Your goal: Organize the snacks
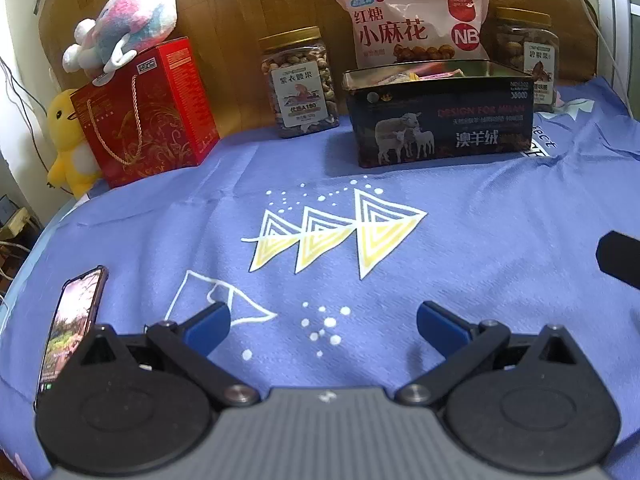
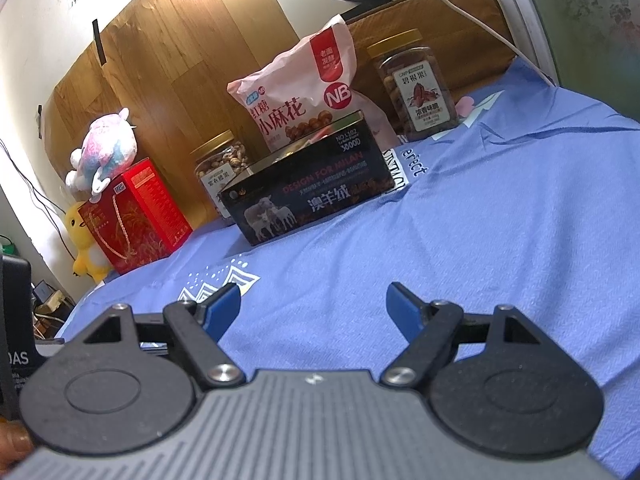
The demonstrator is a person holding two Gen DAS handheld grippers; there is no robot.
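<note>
My left gripper (image 1: 322, 326) and right gripper (image 2: 313, 306) hover wide open, empty, over the blue cloth (image 1: 480, 220); the black tin (image 1: 440, 124) of snacks sits lengthwise before the wall.

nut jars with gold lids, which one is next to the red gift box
The cashew jar, standing between the red gift box and the black tin. The other jar stands behind the tin's far corner.

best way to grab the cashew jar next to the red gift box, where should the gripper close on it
Close on the cashew jar across its clear body, just under the gold lid, coming level from the front. It stands upright with open cloth before it. The red gift box stands to one side and the black tin to the other, so side approaches look tighter. The open left gripper probably spans it.
</note>
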